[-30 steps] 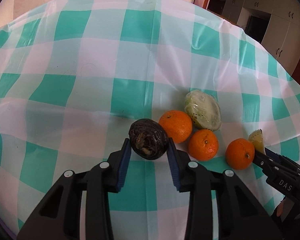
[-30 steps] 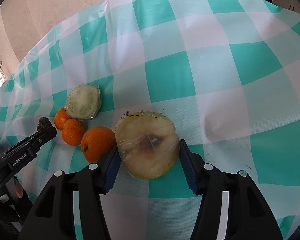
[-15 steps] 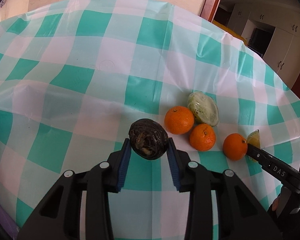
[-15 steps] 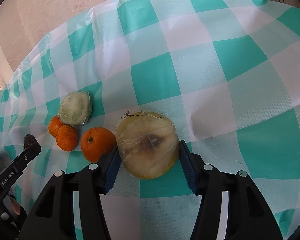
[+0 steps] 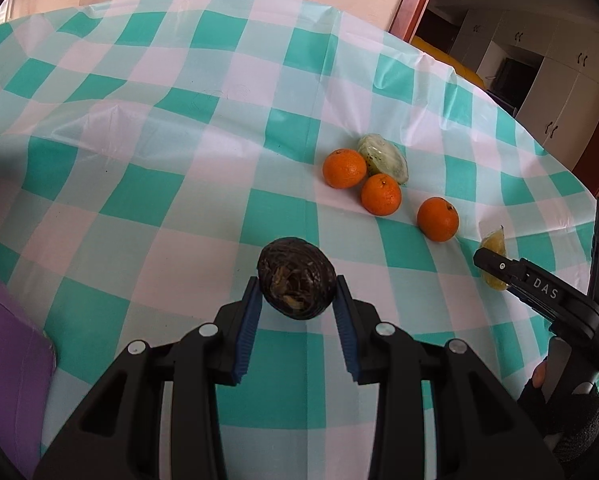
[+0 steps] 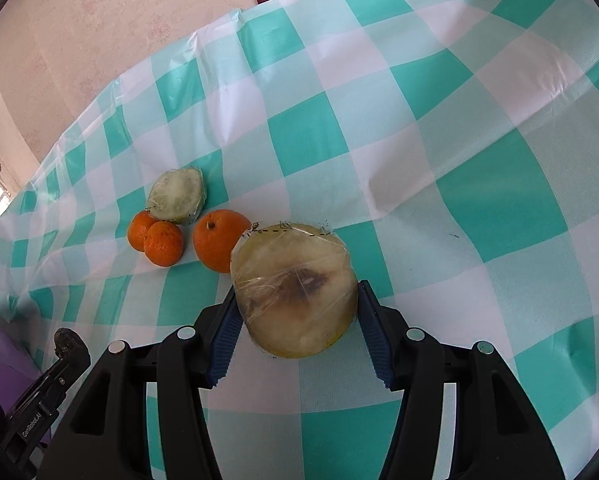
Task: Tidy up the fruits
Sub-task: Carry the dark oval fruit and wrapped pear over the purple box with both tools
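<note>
a dark wrinkled fruit (image 5: 296, 278) sits clamped between the blue pads of the left gripper (image 5: 297, 312), lifted above the teal-and-white checked tablecloth (image 5: 139, 168). the right gripper (image 6: 295, 320) is closed on a cling-wrapped yellow melon half (image 6: 293, 290), cut face toward the camera. on the cloth, three oranges (image 5: 381, 194) lie near each other, two touching a wrapped pale green fruit half (image 5: 383, 158). a purple object (image 5: 7, 352) shows at the left edge.
</note>
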`<action>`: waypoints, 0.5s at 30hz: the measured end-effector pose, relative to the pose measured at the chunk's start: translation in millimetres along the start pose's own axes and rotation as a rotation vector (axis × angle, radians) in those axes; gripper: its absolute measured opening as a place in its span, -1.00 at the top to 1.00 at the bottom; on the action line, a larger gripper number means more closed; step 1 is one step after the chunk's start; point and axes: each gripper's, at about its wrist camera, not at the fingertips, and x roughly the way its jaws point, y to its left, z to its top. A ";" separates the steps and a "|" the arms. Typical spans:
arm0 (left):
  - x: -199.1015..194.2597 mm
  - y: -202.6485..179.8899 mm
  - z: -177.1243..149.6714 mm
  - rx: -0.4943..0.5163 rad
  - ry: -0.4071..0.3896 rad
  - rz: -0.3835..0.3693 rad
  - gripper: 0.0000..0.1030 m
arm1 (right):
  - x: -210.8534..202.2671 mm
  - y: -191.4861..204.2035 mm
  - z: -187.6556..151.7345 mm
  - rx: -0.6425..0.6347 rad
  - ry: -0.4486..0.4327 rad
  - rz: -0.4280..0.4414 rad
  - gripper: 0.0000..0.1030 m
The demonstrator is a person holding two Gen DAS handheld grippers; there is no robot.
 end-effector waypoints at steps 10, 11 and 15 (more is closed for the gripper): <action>-30.8 7.5 -31.2 0.011 0.006 -0.012 0.29 | -29.0 35.4 -45.4 -0.074 0.004 0.018 -0.07; -34.0 7.9 -34.6 0.015 0.007 -0.013 0.29 | -31.8 38.4 -50.2 -0.079 0.006 0.019 -0.07; -50.2 10.4 -49.9 0.029 0.001 -0.017 0.29 | -41.4 53.8 -68.5 -0.114 0.021 0.026 -0.07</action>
